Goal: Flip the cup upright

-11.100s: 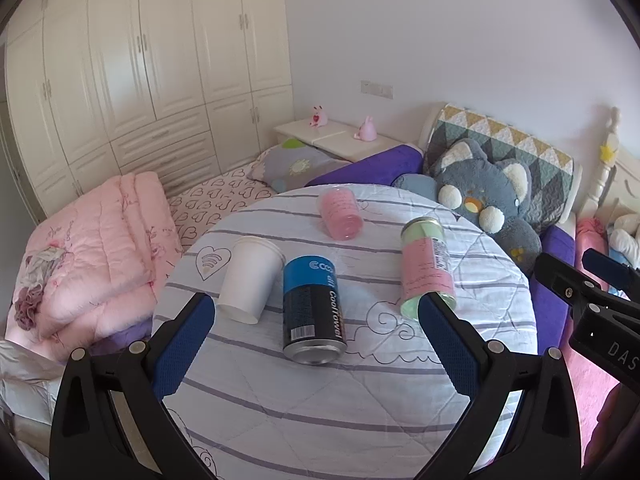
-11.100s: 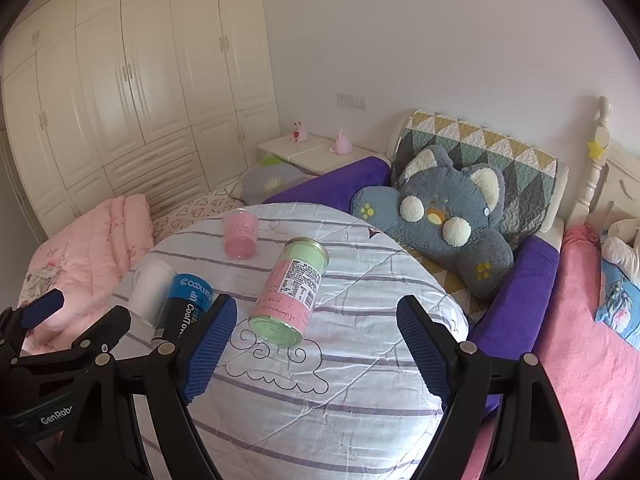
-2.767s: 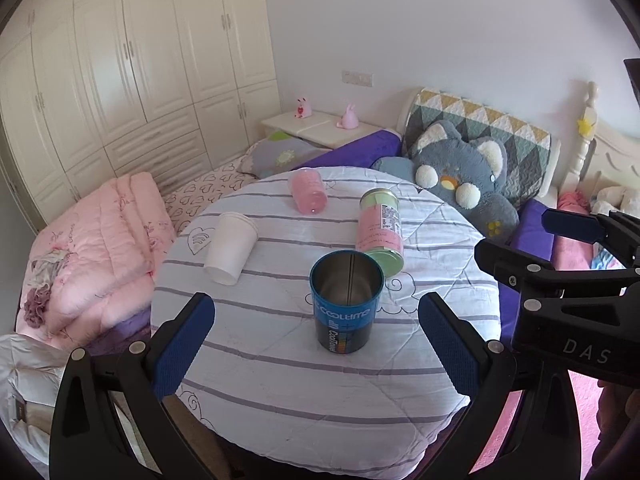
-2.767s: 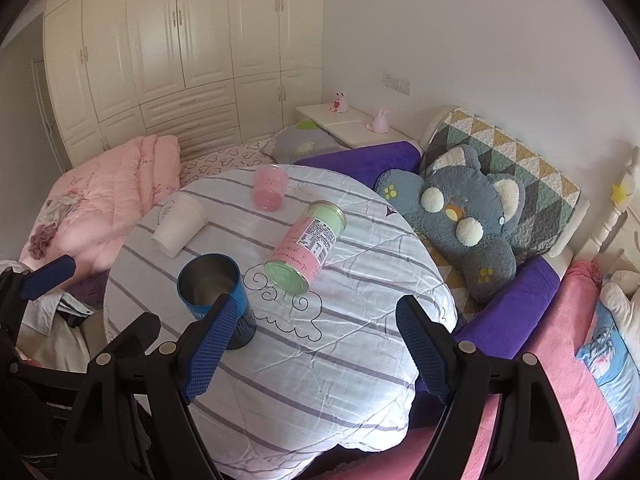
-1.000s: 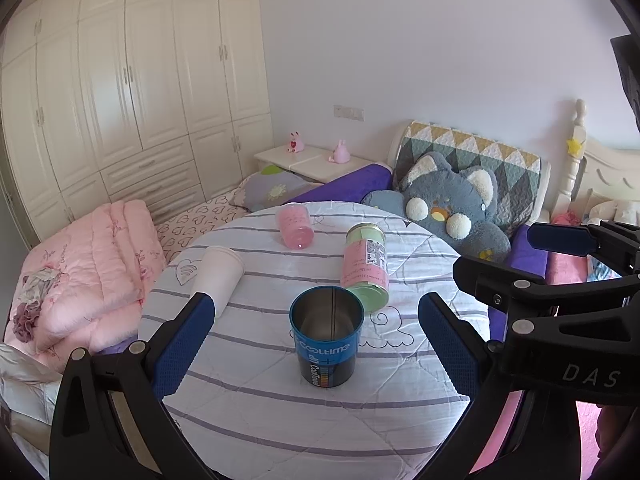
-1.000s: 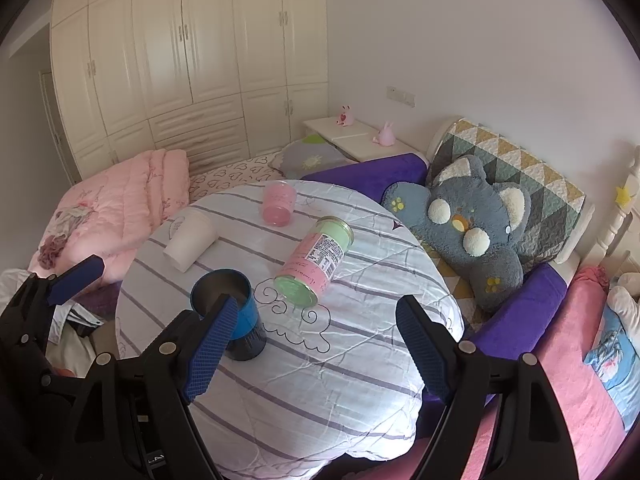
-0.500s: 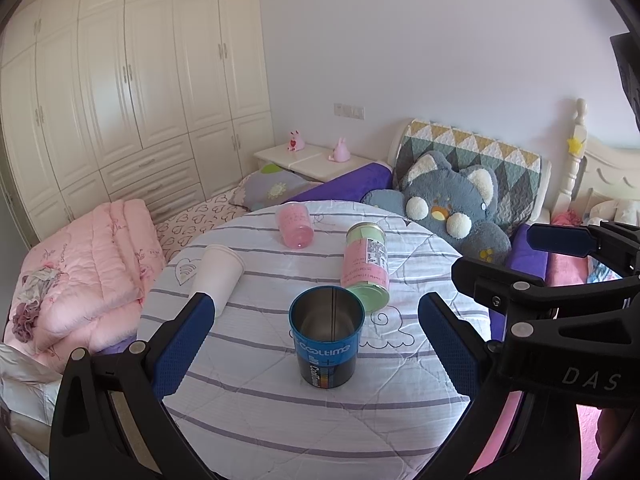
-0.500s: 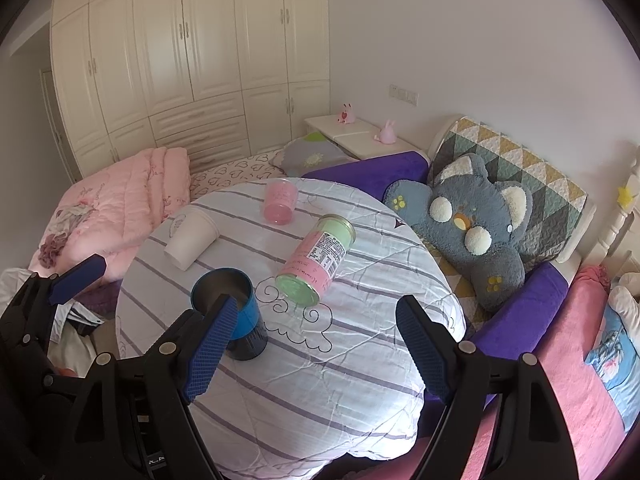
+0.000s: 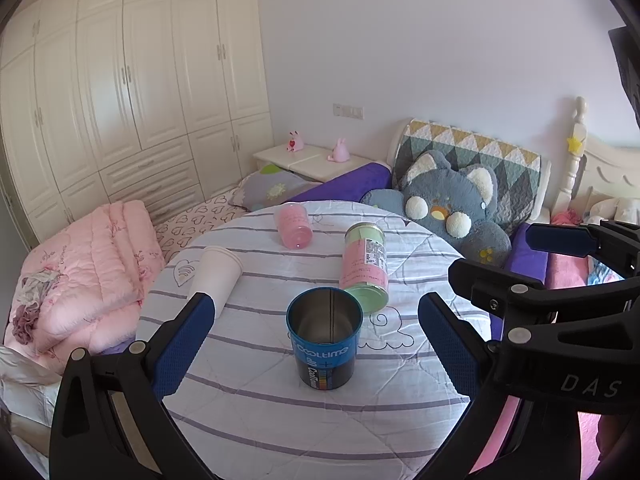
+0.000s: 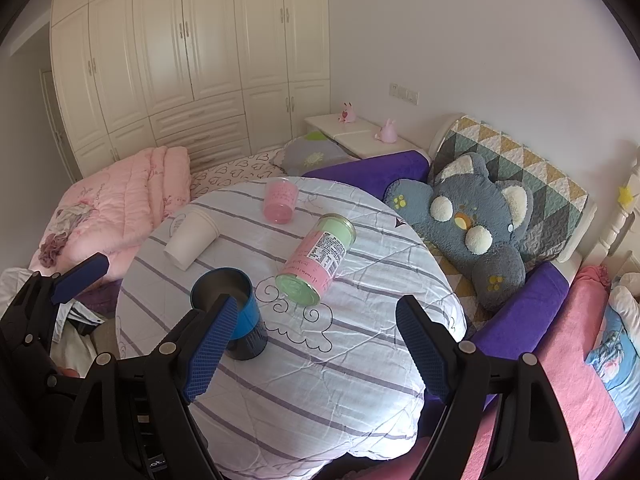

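– Left wrist view first: what sits nearest?

– The left gripper (image 9: 316, 344) hangs over the near edge of the round table (image 9: 280, 420), its blue-padded fingers (image 9: 182, 346) spread wide with nothing between them. The right gripper (image 10: 316, 350) is the same in its own view: fingers apart, gripping nothing, hovering at the table's near side.

– And the cup?

– The blue cup (image 9: 324, 338) stands upright on the striped cloth, mouth up, metal inside showing. It is between the left gripper's fingers in line of sight but not touched by them. In the right wrist view the blue cup (image 10: 230, 316) sits partly behind that gripper's left finger.

– Beyond it?

– Just behind lies a pink-and-green can (image 9: 365, 266) on its side, green end toward the camera. To the left a white paper cup (image 9: 216, 276) lies tipped over. Farther back a pink cup (image 9: 294, 226) also lies on its side.

– Past the table?

– A grey plush bear (image 9: 452, 204) against a patterned cushion, a folded pink quilt (image 9: 88, 264) on the left, and a white wardrobe (image 9: 132, 92) along the wall.
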The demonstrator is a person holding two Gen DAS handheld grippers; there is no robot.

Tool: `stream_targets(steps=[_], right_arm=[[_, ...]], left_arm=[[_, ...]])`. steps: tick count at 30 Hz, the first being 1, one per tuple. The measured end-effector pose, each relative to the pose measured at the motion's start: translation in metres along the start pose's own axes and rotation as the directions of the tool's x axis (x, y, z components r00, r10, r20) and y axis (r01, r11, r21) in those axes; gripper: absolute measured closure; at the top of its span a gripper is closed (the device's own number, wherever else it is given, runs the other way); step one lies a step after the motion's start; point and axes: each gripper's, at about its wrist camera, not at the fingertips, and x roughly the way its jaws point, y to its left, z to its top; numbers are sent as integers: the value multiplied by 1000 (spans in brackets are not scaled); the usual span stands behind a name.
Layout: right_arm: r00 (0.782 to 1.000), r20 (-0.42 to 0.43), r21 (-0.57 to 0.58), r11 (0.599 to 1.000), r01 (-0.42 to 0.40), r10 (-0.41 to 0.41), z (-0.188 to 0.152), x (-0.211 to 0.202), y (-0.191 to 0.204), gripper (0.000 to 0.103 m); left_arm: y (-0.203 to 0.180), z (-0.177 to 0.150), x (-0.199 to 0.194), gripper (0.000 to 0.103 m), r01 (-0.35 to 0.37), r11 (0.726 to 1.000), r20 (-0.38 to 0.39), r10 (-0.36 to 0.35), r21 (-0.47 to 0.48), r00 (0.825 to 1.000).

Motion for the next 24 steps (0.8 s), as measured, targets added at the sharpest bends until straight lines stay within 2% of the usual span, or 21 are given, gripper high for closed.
stream_targets(steps=[24], right_arm=[[1000,-12,-3,1000,-10,10,2,5,0,20]], left_arm=[[1,1,5,0,4,1000,-15,-4,2,1000]])
